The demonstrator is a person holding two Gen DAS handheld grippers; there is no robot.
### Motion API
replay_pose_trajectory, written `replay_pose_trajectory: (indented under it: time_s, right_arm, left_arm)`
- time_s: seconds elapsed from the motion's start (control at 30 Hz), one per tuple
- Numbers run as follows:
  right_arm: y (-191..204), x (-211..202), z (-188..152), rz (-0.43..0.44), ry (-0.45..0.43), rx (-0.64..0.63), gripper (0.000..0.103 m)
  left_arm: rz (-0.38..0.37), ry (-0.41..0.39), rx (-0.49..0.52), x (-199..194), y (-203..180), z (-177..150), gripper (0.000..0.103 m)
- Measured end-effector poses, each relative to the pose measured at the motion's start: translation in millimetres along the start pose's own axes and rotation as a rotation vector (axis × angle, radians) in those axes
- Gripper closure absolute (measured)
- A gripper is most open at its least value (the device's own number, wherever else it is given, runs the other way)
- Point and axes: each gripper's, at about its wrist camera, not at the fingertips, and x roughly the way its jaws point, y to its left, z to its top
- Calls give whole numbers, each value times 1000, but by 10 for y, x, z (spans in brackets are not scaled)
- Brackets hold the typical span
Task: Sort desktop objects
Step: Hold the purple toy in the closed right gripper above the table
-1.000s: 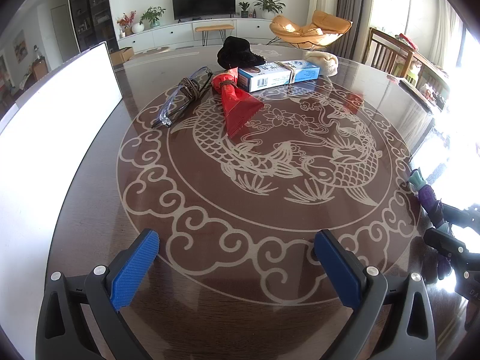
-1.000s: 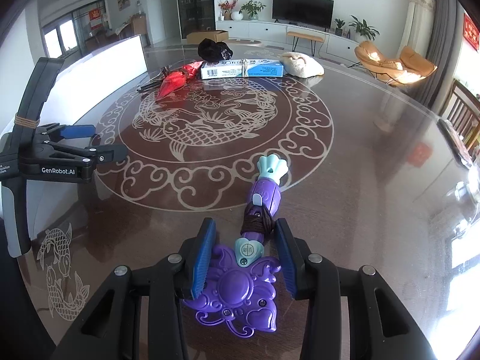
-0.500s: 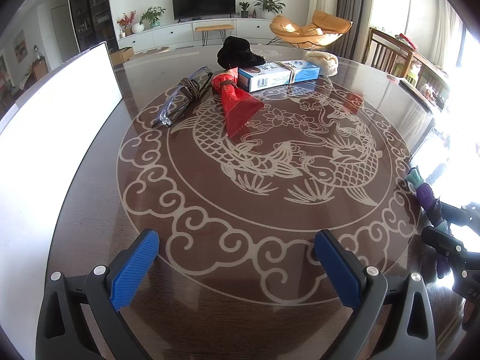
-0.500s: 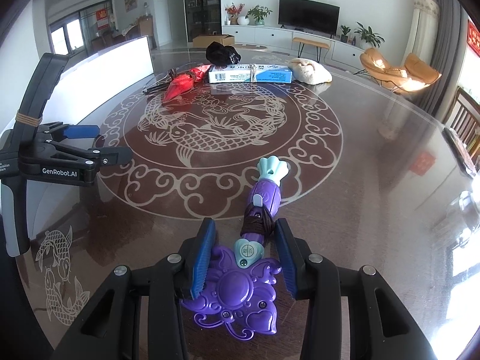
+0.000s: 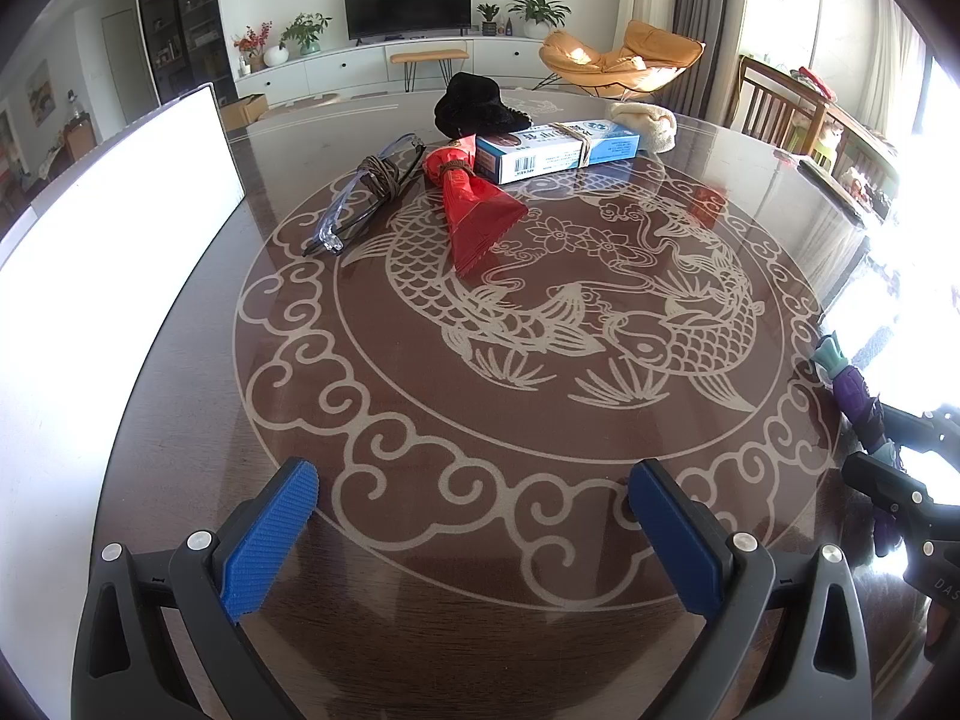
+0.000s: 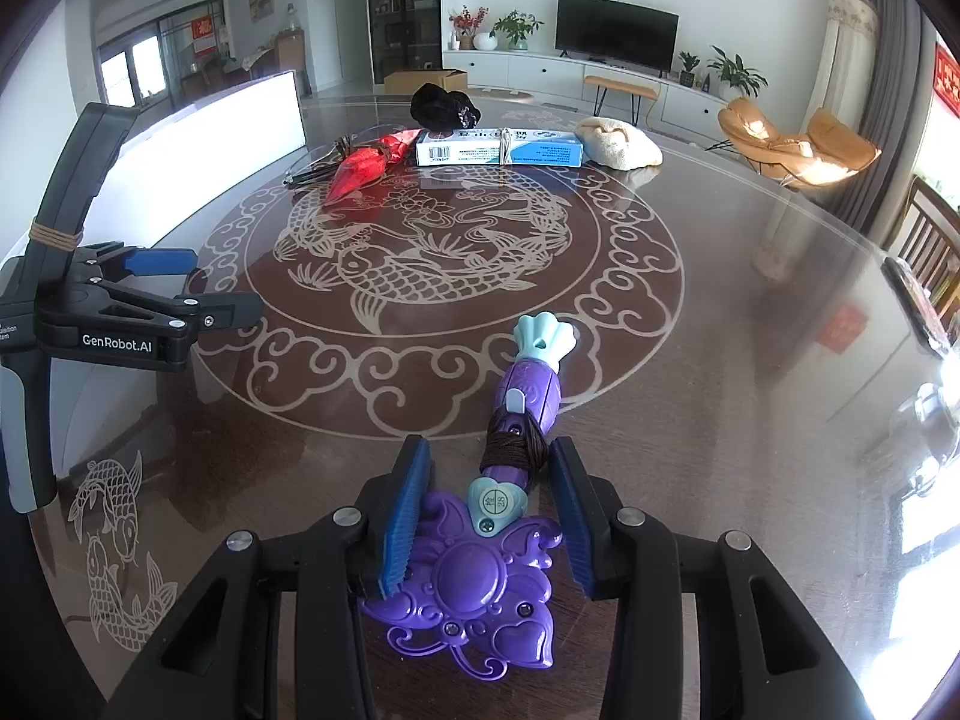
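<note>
The middle of the table [image 5: 420, 480], over its fish pattern, lies bare between the left gripper [image 5: 474, 516] and the far cluster, so a gripper can pass straight across. At the far side the glasses [image 5: 366, 192], red fan [image 5: 474, 210], blue box [image 5: 558, 150], black bundle [image 5: 474, 108] and cream cloth [image 5: 648, 120] crowd close together. A white board [image 5: 90, 252] walls the table's left edge. Near the right edge the purple toy [image 6: 516, 420] lies between the right gripper's [image 6: 489, 516] fingers.
</note>
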Motion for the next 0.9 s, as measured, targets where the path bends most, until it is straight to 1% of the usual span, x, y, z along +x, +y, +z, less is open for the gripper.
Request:
replay_pose_trajectory:
  time_s: [0.57, 0.9]
  right_arm:
    - [8, 1, 1, -10, -2, -9, 61]
    - [-10, 3, 4, 1, 0, 0, 61]
  left_arm:
    - [0, 0, 0, 0, 2, 0, 0]
    - [0, 0, 0, -1, -1, -1, 0]
